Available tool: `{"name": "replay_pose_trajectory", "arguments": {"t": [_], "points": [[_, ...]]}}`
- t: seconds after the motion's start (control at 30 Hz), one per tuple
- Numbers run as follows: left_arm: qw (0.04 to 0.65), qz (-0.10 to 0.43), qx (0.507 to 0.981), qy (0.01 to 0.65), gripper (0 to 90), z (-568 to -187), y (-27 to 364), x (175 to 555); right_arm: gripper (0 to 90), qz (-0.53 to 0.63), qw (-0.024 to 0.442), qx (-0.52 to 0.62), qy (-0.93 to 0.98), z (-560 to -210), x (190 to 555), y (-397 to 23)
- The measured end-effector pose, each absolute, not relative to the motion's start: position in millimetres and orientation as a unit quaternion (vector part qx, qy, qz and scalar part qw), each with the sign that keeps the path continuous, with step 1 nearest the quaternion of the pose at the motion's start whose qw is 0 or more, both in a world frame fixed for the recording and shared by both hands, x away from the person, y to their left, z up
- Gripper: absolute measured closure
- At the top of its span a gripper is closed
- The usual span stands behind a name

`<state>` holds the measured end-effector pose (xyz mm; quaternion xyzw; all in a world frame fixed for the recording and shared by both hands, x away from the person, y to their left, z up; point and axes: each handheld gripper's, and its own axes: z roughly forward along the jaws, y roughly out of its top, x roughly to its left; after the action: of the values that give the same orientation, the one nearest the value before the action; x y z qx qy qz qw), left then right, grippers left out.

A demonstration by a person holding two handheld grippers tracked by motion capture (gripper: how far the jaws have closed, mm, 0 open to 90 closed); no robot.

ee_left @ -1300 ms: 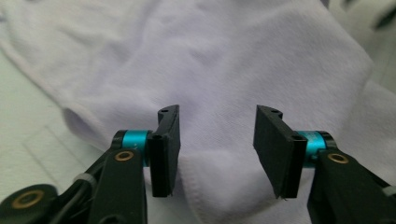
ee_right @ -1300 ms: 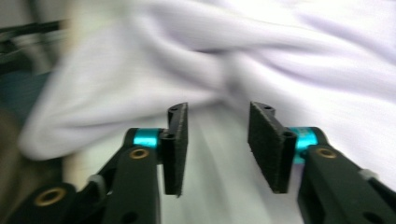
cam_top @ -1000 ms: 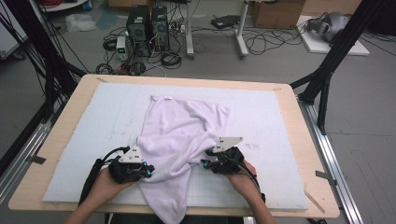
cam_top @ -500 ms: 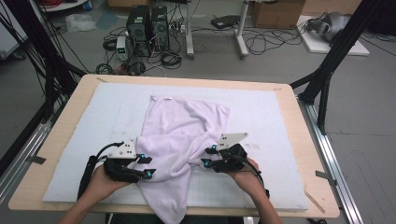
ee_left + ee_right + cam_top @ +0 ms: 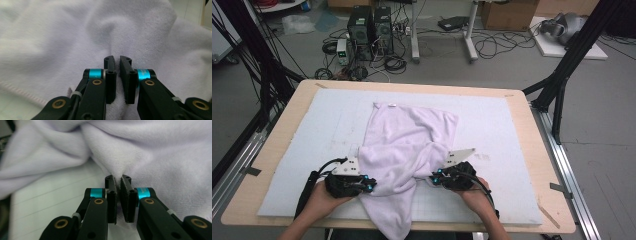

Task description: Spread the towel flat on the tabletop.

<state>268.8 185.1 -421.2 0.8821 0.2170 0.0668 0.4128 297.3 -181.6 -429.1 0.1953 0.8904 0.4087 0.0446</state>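
Observation:
A pale lilac towel (image 5: 404,145) lies crumpled on the white mat, its near end hanging over the table's front edge. My left gripper (image 5: 370,186) is at the towel's left side and my right gripper (image 5: 435,177) at its right side, each held by a hand. In the left gripper view the jaws (image 5: 117,59) have just been closing and now pinch a fold of the towel (image 5: 75,37). In the right gripper view the jaws (image 5: 118,178) have also just closed and now grip a ridge of towel (image 5: 162,157) above the mat (image 5: 50,195).
The white foam mat (image 5: 497,125) covers most of the wooden table (image 5: 544,165). Black frame legs (image 5: 562,75) stand at the table's right and left. Computer towers (image 5: 369,25) and cables sit on the floor beyond the far edge.
Both grippers stay at the towel's two sides. The left one drew slightly left half a second ago and is back at the cloth. The towel's near part is gathered tighter between them.

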Motion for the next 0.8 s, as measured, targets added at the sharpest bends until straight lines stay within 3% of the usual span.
{"name": "replay_pose_trajectory", "arguments": {"t": [0.2,0.37,0.57,0.73,0.8], "points": [[0.434,0.111,0.856,0.257,83.6,-390.2,213.6,279.3,85.2,0.443,0.065,0.188,0.875,-384.7,284.9,-205.7],[0.421,0.131,0.850,0.289,83.6,-381.3,216.5,307.6,85.1,0.434,0.097,0.195,0.874,-359.3,306.1,-212.0],[0.360,0.140,0.862,0.327,83.4,-406.4,200.4,353.1,84.8,0.391,0.074,0.264,0.878,-394.1,367.1,-205.0],[0.343,0.126,0.865,0.344,81.6,-420.9,199.2,366.5,82.4,0.389,0.059,0.288,0.873,-417.5,387.6,-200.2],[0.353,0.126,0.860,0.346,76.2,-416.1,202.2,363.6,77.0,0.396,0.065,0.288,0.870,-415.4,386.3,-201.8]]}}
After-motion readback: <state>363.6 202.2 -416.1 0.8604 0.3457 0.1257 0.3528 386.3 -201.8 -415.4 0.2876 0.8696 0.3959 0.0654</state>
